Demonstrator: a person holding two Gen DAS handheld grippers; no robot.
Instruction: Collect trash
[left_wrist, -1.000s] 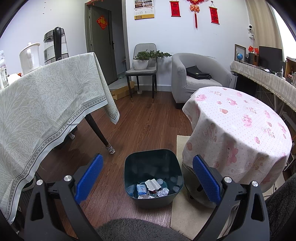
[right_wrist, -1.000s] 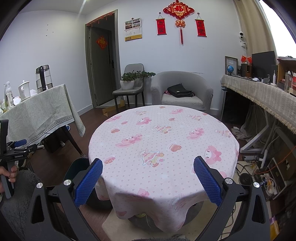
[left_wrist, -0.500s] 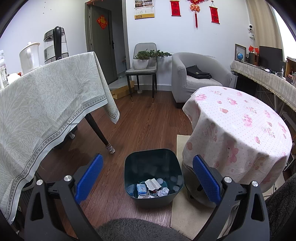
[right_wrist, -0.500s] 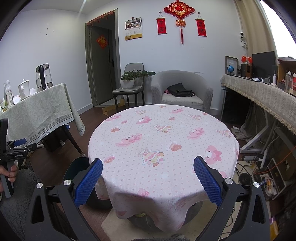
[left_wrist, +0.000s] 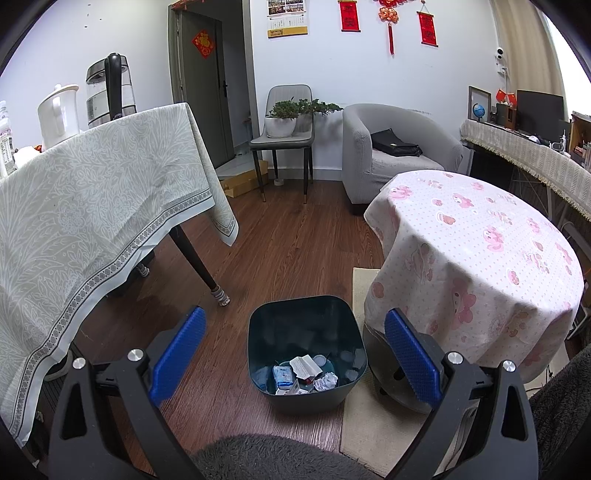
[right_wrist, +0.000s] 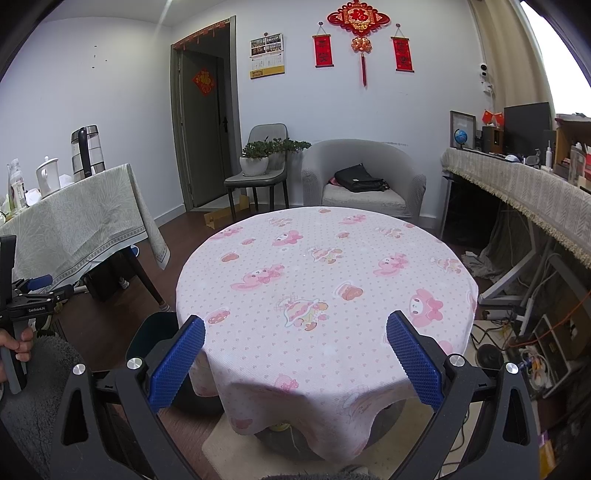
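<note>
A dark teal trash bin (left_wrist: 308, 321) stands on the wood floor beside the round table, with crumpled paper and wrappers (left_wrist: 304, 374) at its bottom. My left gripper (left_wrist: 295, 350) hangs above the bin, open and empty. My right gripper (right_wrist: 295, 358) is open and empty over the near edge of the round table with the pink cartoon tablecloth (right_wrist: 325, 288). No trash shows on that tabletop. The bin's rim (right_wrist: 147, 332) peeks out left of the table in the right wrist view, and the left gripper (right_wrist: 29, 291) shows at the far left there.
A table with a green-grey cloth (left_wrist: 92, 206) stands left, carrying kettles (left_wrist: 109, 88). A grey armchair (left_wrist: 391, 155) and a chair with potted plants (left_wrist: 284, 125) stand at the back wall. A long desk (right_wrist: 524, 184) runs along the right, with cables (right_wrist: 524, 332) on the floor.
</note>
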